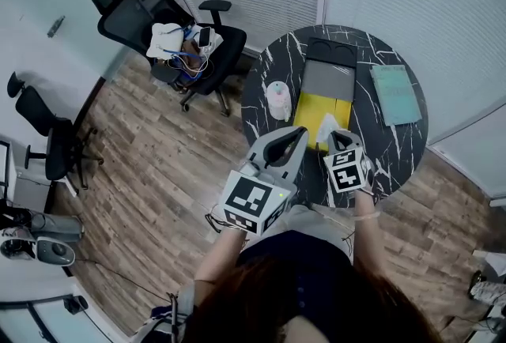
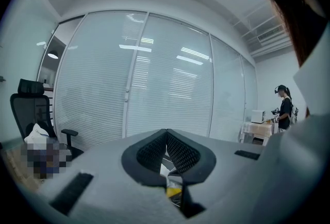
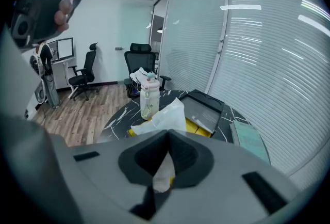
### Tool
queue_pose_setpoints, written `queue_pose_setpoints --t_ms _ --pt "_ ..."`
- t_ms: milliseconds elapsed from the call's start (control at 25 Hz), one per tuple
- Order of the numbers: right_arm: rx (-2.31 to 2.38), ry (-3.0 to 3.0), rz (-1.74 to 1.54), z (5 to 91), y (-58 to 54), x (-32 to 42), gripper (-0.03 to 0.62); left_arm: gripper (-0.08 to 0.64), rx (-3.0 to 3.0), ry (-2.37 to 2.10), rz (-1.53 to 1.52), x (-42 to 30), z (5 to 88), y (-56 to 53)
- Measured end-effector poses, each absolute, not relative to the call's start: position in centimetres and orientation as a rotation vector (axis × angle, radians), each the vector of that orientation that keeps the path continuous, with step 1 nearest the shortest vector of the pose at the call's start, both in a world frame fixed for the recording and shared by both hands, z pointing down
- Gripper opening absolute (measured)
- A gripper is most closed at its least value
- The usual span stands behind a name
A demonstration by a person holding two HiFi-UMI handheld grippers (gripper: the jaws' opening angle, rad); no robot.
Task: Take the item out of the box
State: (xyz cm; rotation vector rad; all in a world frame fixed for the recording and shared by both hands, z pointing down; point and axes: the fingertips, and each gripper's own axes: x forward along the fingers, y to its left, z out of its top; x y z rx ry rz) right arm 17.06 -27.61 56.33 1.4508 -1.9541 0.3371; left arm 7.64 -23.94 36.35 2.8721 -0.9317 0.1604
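My right hand-held gripper [image 3: 166, 140] is clenched on the white item [image 3: 164, 113], which stands just ahead of it above the yellow box [image 1: 310, 111] on the tabletop [image 1: 395, 148]. My left hand-held gripper [image 2: 166, 135] hangs closed, empty, farther back

Left hand-held gripper [image 1: 298, 133] closed; right [image 1: 334, 136] clamping

On the counter [image 1: 395, 150] the box [image 1: 310, 114] lies centre, bottle [image 1: 277, 100] just left, notebook [image 1: 395, 94] right.
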Motion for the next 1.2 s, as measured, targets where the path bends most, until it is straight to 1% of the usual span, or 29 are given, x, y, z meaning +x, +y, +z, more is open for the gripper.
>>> queue_pose_setpoints --t_ms 360,1200 --pt "1.538 -1.973 0.259 53.0 -25.2 15.9 0.025 0.026 2.890 -0.915 0.116 6.1 35.6 -21.1" --pt "1.661 -2.037 0.199 48.5 -18.3 12.6 0.025 0.026 2.907 -0.927 0.025 2.5 33.9 -15.2"
